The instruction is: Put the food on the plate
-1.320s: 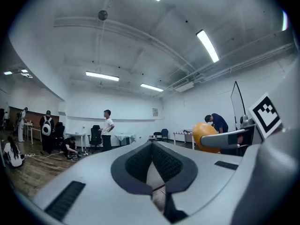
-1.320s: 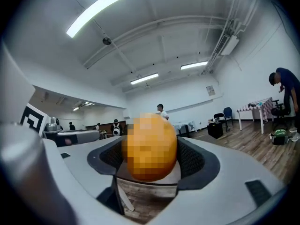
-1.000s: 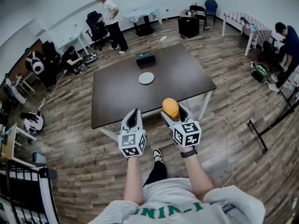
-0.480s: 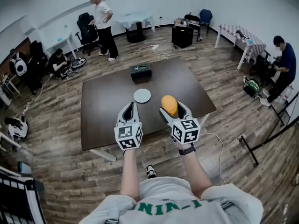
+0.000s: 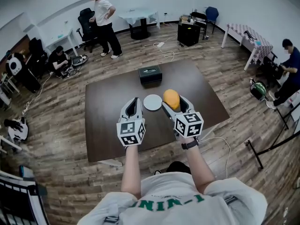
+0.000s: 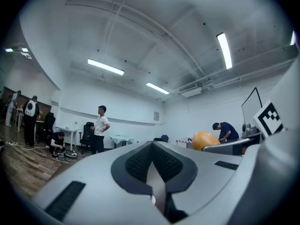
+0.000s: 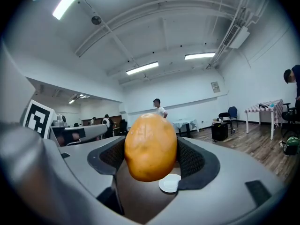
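The right tool point(image 5: 174, 102) was seen clamped on an orange oval food point(image 7: 150, 146). Its two dark pads were pressed against the sides of the food, which was held clear of the bench point(image 5: 108, 125). The left tool point(image 5: 132, 106) was seen with its jaws brought together and nothing between them. Both tools were held side by side over the dark brown bench. A small white plate point(image 5: 152, 102) lay on the bench, placed between the tips of the two tools in the head view and just left of the held food. Beyond the plate, a black box point(image 5: 150, 74) was set near the far edge. On the wooden floor point(image 5: 61, 107) past the bench, a person in a white shirt point(image 5: 103, 18) was seen standing.
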`<state>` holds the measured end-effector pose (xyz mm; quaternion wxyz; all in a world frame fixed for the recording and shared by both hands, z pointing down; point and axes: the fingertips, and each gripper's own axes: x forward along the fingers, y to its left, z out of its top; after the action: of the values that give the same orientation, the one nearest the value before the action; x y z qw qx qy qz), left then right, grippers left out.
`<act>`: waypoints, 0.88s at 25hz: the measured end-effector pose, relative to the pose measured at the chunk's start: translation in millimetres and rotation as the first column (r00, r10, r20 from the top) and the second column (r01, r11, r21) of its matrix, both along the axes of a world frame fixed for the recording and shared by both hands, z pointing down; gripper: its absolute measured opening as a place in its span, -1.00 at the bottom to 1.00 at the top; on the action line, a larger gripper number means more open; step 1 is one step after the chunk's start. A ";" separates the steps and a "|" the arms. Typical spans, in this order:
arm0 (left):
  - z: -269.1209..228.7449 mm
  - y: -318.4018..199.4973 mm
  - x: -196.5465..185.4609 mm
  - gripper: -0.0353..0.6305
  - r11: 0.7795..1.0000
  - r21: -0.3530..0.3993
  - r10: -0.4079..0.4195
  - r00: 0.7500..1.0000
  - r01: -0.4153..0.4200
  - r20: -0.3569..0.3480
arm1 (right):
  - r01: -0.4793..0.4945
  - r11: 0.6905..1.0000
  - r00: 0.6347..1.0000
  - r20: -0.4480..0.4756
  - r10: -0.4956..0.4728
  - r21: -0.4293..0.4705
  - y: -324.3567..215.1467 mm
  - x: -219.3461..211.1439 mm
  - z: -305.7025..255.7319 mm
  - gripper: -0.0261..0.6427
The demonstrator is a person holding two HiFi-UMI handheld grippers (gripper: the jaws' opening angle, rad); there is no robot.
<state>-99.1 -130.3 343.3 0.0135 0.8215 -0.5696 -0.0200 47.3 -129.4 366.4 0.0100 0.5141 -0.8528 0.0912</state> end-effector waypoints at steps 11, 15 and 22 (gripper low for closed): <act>14.5 -120.9 -22.2 -0.86 0.999 -0.020 -0.049 0.999 0.049 0.000 | 0.082 0.996 0.997 0.006 -0.082 -0.018 -128.7 -26.2 11.2 0.11; 18.0 -167.5 -17.6 -0.86 0.997 -0.022 -0.068 0.998 0.068 0.009 | 0.103 0.994 0.995 0.008 -0.103 -0.032 -179.6 -21.3 19.0 0.11; 44.4 -228.7 -15.1 -0.86 0.995 -0.062 -0.071 0.997 0.072 0.018 | 0.130 0.988 0.992 0.010 -0.129 -0.084 -246.4 -27.1 47.6 0.11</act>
<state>-114.2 -359.0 387.6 0.0342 0.8000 -0.5990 0.0037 20.2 -375.8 414.0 0.0360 0.4566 -0.8798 0.1276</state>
